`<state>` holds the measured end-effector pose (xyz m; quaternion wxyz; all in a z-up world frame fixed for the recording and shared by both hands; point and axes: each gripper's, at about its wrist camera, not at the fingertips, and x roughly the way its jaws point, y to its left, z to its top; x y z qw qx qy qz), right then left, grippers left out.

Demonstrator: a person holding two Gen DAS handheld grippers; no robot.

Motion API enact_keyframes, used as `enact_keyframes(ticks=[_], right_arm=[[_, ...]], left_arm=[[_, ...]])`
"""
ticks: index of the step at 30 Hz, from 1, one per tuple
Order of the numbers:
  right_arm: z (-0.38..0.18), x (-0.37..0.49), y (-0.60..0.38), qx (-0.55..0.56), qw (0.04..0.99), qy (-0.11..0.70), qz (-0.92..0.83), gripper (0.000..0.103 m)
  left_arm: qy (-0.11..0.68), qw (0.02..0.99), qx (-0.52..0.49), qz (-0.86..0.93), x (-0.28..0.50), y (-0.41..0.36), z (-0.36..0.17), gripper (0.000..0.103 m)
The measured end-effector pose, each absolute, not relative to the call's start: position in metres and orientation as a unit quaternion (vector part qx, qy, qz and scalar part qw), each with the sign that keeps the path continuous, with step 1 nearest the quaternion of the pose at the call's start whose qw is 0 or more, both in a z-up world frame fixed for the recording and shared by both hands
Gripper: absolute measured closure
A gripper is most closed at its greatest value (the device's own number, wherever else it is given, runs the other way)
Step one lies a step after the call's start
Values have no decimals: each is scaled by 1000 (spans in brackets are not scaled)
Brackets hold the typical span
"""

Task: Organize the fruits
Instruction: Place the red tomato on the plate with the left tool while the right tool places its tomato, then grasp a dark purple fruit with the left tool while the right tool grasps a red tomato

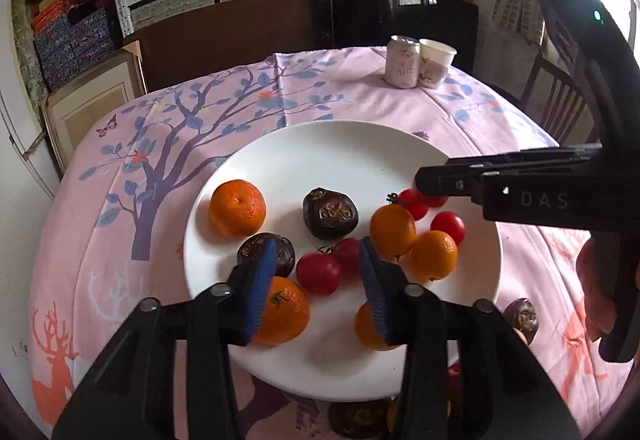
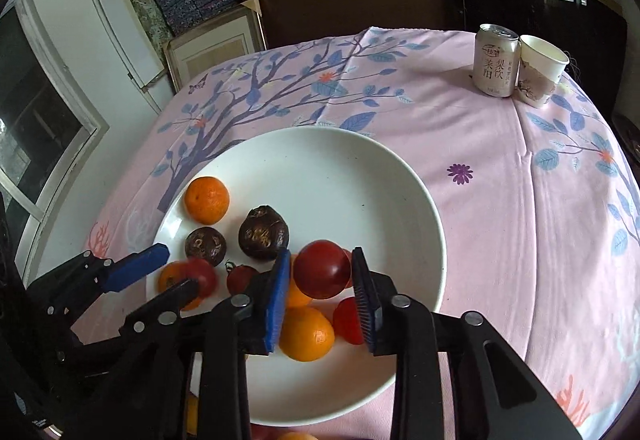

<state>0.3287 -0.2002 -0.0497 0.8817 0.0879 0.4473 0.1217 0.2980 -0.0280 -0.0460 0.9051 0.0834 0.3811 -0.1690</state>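
1. The fruit lies heaped on a white plate at the lower middle of both views: oranges, red tomatoes and dark brown-purple fruits.
2. In the left wrist view one orange sits alone at the plate's left, a dark fruit near the middle, and a cluster of oranges and tomatoes to the right of it.
3. One more dark fruit lies off the plate on the cloth, at the lower right of that view.
4. The left tool hangs over the near edge of the plate with its blue pads parted; a tomato shows in the gap below, but the pads do not press on it.
5. In the right wrist view the right tool has its pads partly apart with a red tomato between the tips; whether the pads touch it I cannot tell.
6. The left tool also shows at the lower left of that view, its fingers spread over the fruit.
7. The plate rests on a counter under a pink cloth printed with a tree and deer.
8. At the far right of the cloth a drinks can stands touching a paper cup.
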Motion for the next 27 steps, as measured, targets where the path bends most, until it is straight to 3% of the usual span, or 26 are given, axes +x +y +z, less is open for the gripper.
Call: enact_keyframes(ticks=[1, 2, 7, 11, 12, 14, 17, 27], right_arm=[[-45, 320, -202, 86, 887, 437, 122, 47], [-41, 310, -203, 75, 892, 429, 120, 45], [-35, 242, -213, 42, 900, 415, 125, 45], [-50, 192, -232, 50, 900, 417, 121, 45], [-55, 182, -237, 59, 899, 418, 120, 45], [-63, 166, -247, 78, 897, 419, 118, 45], [-69, 146, -255, 97, 894, 421, 121, 45], [-72, 121, -253, 101, 886, 432, 135, 45]], left_arm=[[370, 910, 69, -171, 292, -21, -42, 36], [358, 916, 65, -169, 283, -15, -37, 30], [334, 920, 69, -192, 218, 8, -23, 27], [347, 904, 133, -211, 159, -1, -46, 27], [352, 898, 157, -211, 147, -7, -57, 28], [363, 888, 185, -213, 134, -18, -74, 45], [390, 877, 179, -214, 140, -27, -91, 55], [404, 870, 186, -213, 166, -48, -108, 57]])
